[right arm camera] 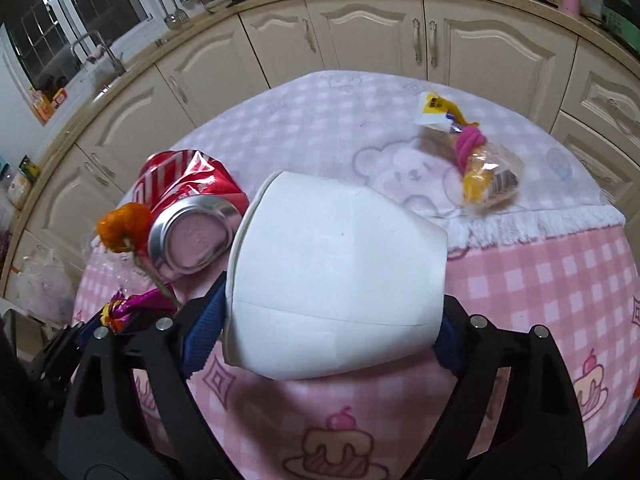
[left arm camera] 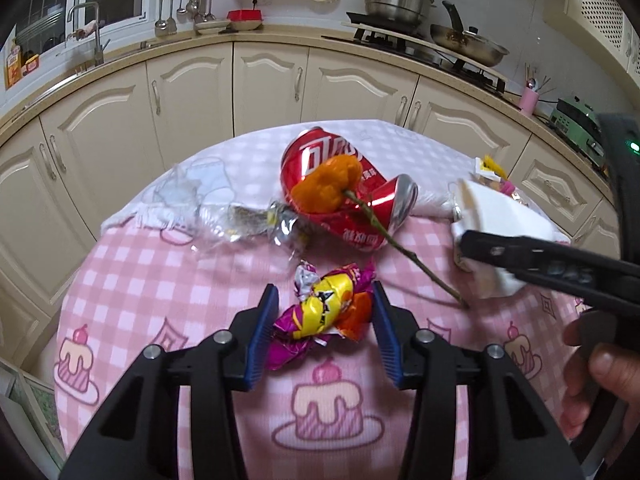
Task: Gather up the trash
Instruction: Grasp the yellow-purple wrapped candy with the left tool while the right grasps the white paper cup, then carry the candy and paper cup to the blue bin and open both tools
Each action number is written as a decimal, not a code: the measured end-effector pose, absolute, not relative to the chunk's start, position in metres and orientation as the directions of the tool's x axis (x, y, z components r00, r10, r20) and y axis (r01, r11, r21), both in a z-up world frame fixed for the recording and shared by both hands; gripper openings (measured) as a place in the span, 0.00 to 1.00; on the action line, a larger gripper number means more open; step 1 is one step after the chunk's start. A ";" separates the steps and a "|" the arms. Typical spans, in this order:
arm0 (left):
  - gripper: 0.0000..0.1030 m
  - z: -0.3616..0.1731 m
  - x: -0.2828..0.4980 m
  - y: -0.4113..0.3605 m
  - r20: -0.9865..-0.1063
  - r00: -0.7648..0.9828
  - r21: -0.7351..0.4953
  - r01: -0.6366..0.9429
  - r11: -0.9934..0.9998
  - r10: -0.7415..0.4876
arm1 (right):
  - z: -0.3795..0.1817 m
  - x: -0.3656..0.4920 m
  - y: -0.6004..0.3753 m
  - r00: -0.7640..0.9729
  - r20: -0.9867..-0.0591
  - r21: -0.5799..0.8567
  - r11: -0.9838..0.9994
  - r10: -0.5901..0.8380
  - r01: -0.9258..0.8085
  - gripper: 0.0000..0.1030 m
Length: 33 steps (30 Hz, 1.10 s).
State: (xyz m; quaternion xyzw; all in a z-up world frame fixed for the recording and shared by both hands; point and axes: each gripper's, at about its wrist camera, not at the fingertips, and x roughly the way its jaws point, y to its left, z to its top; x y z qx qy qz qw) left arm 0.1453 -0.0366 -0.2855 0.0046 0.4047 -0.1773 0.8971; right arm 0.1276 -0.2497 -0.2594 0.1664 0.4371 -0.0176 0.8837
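Note:
A crumpled yellow, purple and orange candy wrapper [left arm camera: 324,314] lies on the pink checked tablecloth [left arm camera: 160,280]. My left gripper [left arm camera: 325,292] straddles it, and both blue pads touch its sides. A white paper cup [right arm camera: 340,260] lies on its side between the pads of my right gripper [right arm camera: 332,292], which press on both its walls. The left wrist view shows that cup [left arm camera: 492,208] under a black finger [left arm camera: 520,252]. A crushed red can [left arm camera: 320,148] and an orange flower on a stem [left arm camera: 326,186] lie beyond the wrapper.
A clear plastic bag [left arm camera: 192,188] and a silver foil wrapper [left arm camera: 280,220] lie far left on the table. A small snack bag tied with a pink band [right arm camera: 480,172] sits far right. A person's hand [left arm camera: 596,360] holds the right gripper. Kitchen cabinets [left arm camera: 272,88] curve behind.

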 end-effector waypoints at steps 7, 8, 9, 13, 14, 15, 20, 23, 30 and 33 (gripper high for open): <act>0.44 -0.280 0.129 -0.035 -0.719 0.612 -0.152 0.323 0.934 -0.329 | -0.240 0.094 -0.272 0.669 -0.727 0.344 0.926 0.156 0.158 0.82; 0.44 -0.278 0.127 -0.035 -0.717 0.613 -0.153 0.325 0.933 -0.332 | -0.236 0.089 -0.276 0.677 -0.717 0.359 0.921 0.166 0.154 0.82; 0.44 -0.275 0.124 -0.036 -0.713 0.616 -0.155 0.328 0.932 -0.335 | -0.233 0.084 -0.280 0.685 -0.708 0.368 0.918 0.171 0.151 0.82; 0.44 -0.261 0.112 -0.040 -0.695 0.629 -0.158 0.341 0.927 -0.350 | -0.222 0.072 -0.297 0.712 -0.671 0.418 0.899 0.208 0.132 0.82; 0.44 -0.257 0.108 -0.044 -0.689 0.631 -0.159 0.348 0.924 -0.356 | -0.219 0.067 -0.303 0.720 -0.659 0.428 0.895 0.216 0.123 0.82; 0.44 -0.255 0.105 -0.046 -0.687 0.631 -0.158 0.355 0.922 -0.360 | -0.218 0.063 -0.307 0.726 -0.652 0.431 0.895 0.220 0.116 0.82; 0.44 -0.245 0.093 -0.073 -0.682 0.623 -0.143 0.401 0.905 -0.384 | -0.214 0.044 -0.331 0.754 -0.608 0.465 0.881 0.248 0.085 0.82; 0.44 -0.241 0.085 -0.091 -0.682 0.612 -0.134 0.433 0.891 -0.400 | -0.215 0.032 -0.346 0.763 -0.609 0.452 0.886 0.219 0.107 0.82; 0.44 -0.230 0.067 -0.155 -0.682 0.569 -0.110 0.542 0.833 -0.459 | -0.215 -0.007 -0.399 0.794 -0.593 0.447 0.876 0.137 0.183 0.82; 0.44 -0.224 0.056 -0.193 -0.678 0.536 -0.105 0.606 0.788 -0.503 | -0.217 -0.036 -0.432 0.804 -0.590 0.437 0.865 0.068 0.247 0.82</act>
